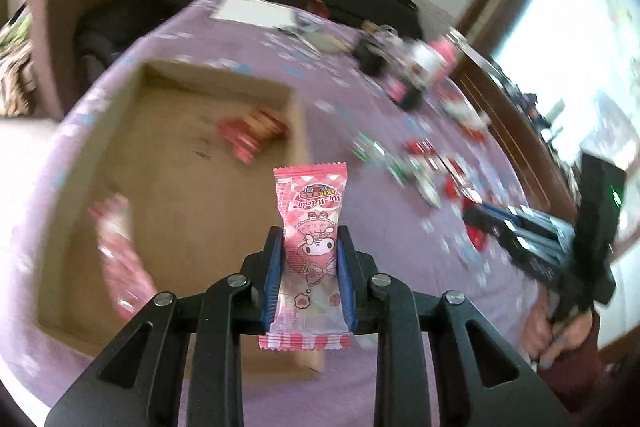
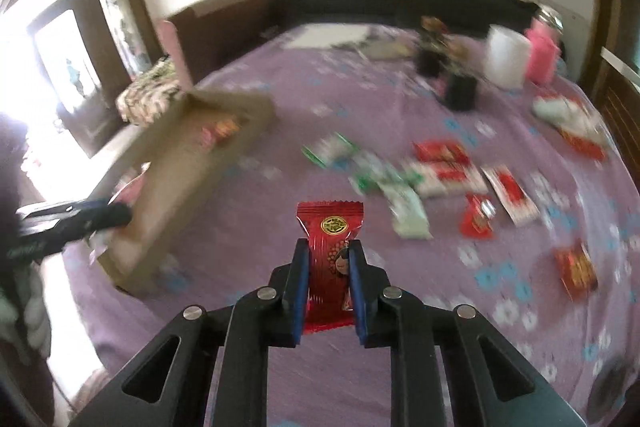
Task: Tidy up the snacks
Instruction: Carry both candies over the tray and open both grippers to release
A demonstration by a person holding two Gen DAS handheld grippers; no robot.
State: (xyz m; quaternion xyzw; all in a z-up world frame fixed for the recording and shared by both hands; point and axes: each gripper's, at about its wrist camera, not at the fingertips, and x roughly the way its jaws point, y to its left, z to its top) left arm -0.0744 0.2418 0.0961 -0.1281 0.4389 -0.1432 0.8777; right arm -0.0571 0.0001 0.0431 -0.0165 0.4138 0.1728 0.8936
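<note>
Blue-padded fingers (image 1: 270, 267) pinch a glossy, crimp-edged pink wrapper (image 1: 310, 227).

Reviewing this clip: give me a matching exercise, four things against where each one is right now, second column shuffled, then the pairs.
Things:
1. pink cartoon packet
2. dark red packet with gold seal
3. green and white packets
4. red and gold packet

Places:
A. lying inside the cardboard box
B. clamped in the right gripper
C. loose on the purple cloth
D. clamped in the left gripper

Pairs: 1-D, 2-B, 3-C, 4-A
</note>
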